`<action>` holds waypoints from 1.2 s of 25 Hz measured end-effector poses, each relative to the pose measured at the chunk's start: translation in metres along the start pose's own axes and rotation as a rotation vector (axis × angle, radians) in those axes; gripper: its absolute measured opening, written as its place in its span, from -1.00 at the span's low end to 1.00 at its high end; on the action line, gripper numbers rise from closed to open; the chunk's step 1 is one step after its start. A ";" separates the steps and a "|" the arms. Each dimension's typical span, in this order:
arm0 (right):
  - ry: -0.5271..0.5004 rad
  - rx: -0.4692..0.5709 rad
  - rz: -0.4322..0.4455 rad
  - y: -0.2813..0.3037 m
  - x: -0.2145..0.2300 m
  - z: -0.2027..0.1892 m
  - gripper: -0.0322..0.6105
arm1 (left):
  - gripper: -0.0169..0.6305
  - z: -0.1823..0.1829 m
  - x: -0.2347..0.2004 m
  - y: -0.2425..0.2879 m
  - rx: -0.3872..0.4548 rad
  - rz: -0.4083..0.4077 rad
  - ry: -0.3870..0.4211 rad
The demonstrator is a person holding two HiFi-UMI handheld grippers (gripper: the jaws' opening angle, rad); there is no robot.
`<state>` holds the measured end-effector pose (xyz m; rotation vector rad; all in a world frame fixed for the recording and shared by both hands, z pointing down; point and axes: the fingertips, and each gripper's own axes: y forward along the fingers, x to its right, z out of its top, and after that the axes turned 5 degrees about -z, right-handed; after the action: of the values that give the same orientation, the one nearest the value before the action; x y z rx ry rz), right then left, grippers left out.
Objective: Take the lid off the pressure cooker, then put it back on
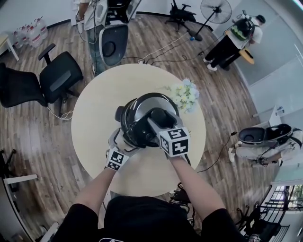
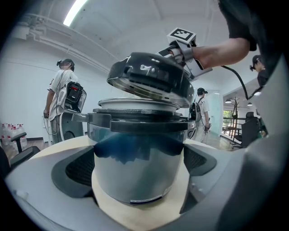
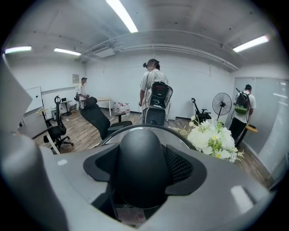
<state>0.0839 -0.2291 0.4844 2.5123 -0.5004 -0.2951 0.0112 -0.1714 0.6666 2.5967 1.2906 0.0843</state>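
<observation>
Claws first: there are two. Right claw [image 3: 143, 168] is squeezed shut on the big black knob [image 3: 141, 149] on top of the lid [image 2: 149, 79], with one pad on each side of the knob. Left claw [image 2: 140, 164] hugs the pot [image 2: 135, 180] low down. Its two pads press on the pot's two sides.

Now the count. One pot. One lid. One round, pale surface [image 1: 99, 113] under the pot. One bunch of white flowers [image 1: 184, 94] just beside the pot, on the side away from the person. One standing fan [image 1: 215, 9], well away from the pot. In the right claw view, three other people [image 3: 153, 85] stand on the floor, also well away from the pot.

The lid is off the pot and hangs just above it. It is tilted, so one edge sits higher than the other. I cannot tell if its low edge touches the pot's rim. The lid is round and dark, with a shiny ring underneath.

The pot has a shiny silver wall and a black band around its top. A pale inner rim pokes up above that band.
</observation>
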 end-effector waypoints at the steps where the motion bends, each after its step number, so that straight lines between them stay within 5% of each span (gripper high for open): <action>1: 0.021 -0.003 0.000 -0.003 0.005 -0.001 0.10 | 0.88 -0.001 0.000 0.000 0.000 -0.001 -0.001; 12: 0.057 -0.030 -0.017 -0.070 0.032 -0.033 0.08 | 0.88 -0.002 0.000 0.000 -0.004 -0.001 0.003; 30: 0.148 -0.186 -0.258 -0.154 0.120 -0.190 0.06 | 0.88 -0.001 -0.001 -0.002 -0.026 -0.002 0.007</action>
<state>0.2956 -0.0674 0.5421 2.3927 -0.0852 -0.2380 0.0095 -0.1709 0.6669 2.5753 1.2861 0.1098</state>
